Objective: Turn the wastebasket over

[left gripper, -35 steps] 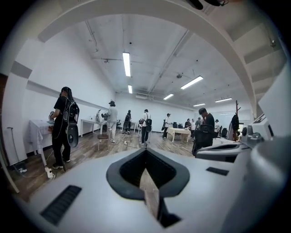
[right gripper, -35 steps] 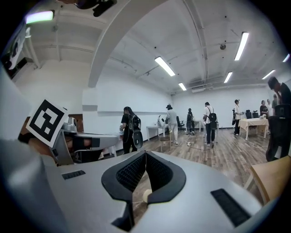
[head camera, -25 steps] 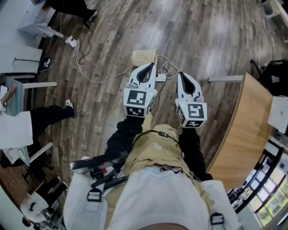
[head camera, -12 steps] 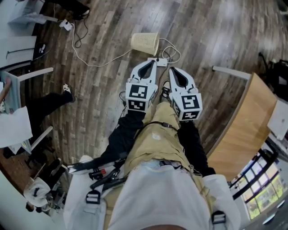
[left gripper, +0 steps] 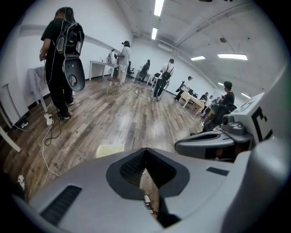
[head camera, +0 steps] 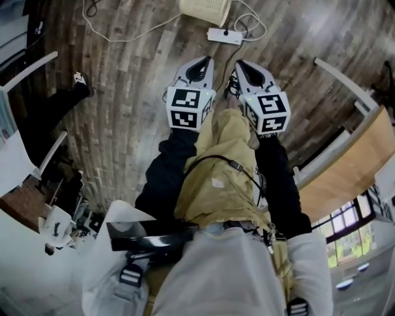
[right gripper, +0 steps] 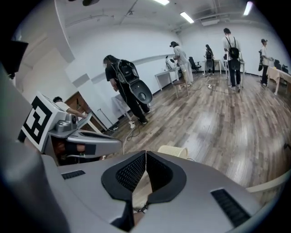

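Head view, lower frame: the person's tan trouser leg [head camera: 225, 166] runs up the centre, with a dark sleeve on either side.

Left gripper [head camera: 208, 59]: sits left of centre, marker cube toward the camera and tips toward the top of the frame. In the left gripper view, the left gripper [left gripper: 145, 149] has its fingers [left gripper: 132, 166] together at the tips, with nothing between them.

Right gripper [head camera: 238, 62]: sits just right of the left one, close beside it but not touching. In the right gripper view, the right gripper [right gripper: 145, 153] also has its fingers [right gripper: 133, 172] together at the tips and holds nothing.

Floor [head camera: 123, 111]: dark wood planks. A white power strip [head camera: 224, 36] lies beyond both sets of tips, with a cable [head camera: 123, 29] trailing to the upper left.

Basket [head camera: 205, 8]: cream and ribbed, on the floor at the top edge, centre, and cut off by the frame. It lies past the power strip, well apart from both grippers and touched by neither.
- Left gripper view: the basket [left gripper: 110, 150] shows just left of the tips, above the left finger.
- Right gripper view: the basket [right gripper: 173, 151] shows just right of the tips, above the right finger.

Background: a wooden desk [head camera: 345, 179] stands at the right. Several people stand further down the room.
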